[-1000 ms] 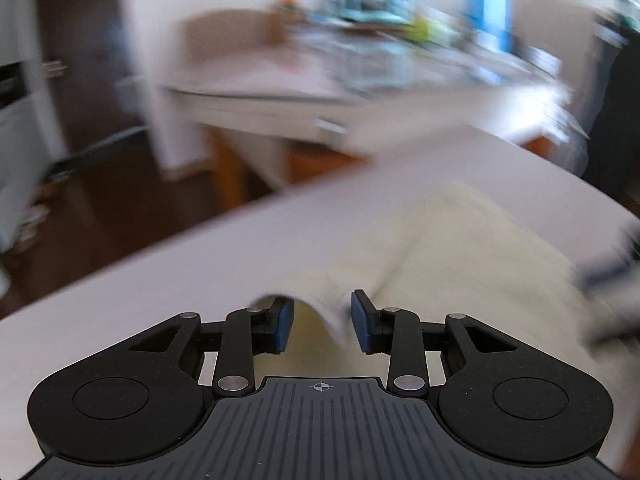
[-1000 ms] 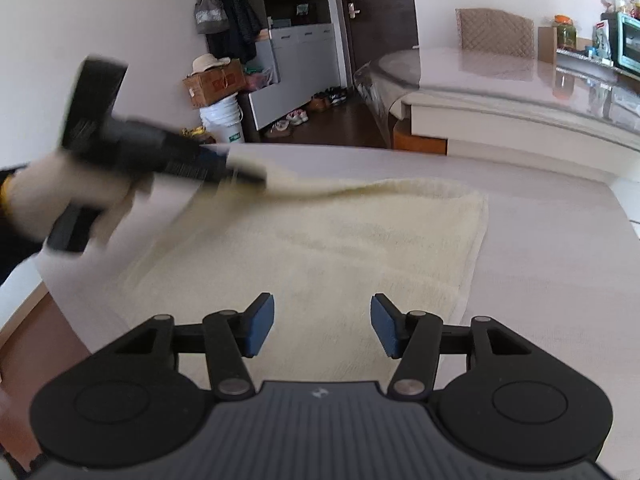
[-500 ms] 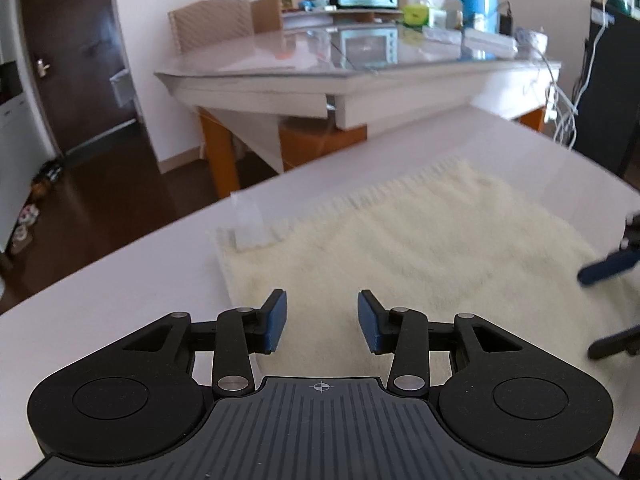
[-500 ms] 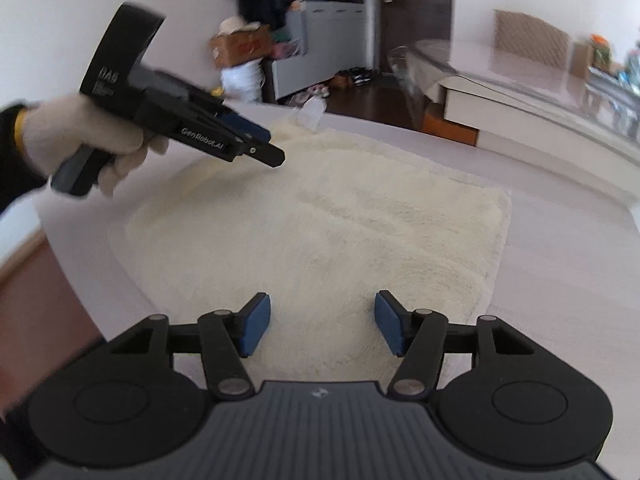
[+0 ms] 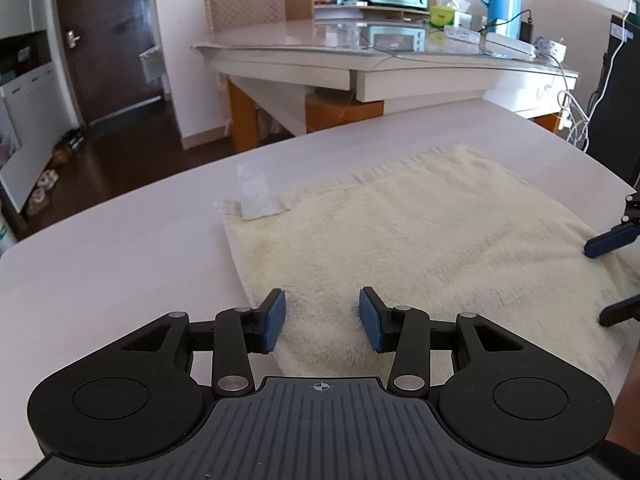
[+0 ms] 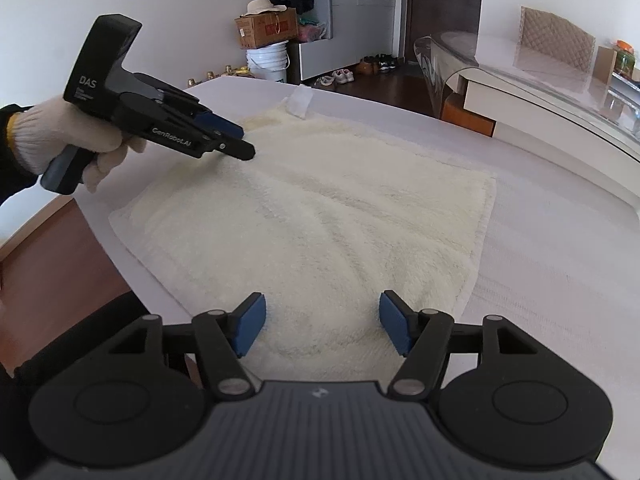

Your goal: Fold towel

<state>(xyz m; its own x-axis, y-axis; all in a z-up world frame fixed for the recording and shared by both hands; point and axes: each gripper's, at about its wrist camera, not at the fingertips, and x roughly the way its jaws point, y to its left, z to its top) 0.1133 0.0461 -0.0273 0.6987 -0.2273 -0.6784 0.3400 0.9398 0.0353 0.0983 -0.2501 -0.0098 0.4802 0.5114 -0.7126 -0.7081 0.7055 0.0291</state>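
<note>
Cream towel (image 5: 404, 236) lies flat beneath both spread grippers: left gripper (image 5: 322, 318), right gripper (image 6: 322, 328).

The left gripper (image 5: 322, 320) was level, its blue-padded jaws parted and holding nothing. In the right wrist view it entered from nine o'clock, pointing toward three o'clock, gripped at its handle by a white-gloved left hand (image 6: 60, 146) with a dark sleeve behind the wrist. The right gripper (image 6: 322, 328) had its jaws spread wider and empty; its fingertips (image 5: 610, 240) showed at three o'clock in the left wrist view.
</note>
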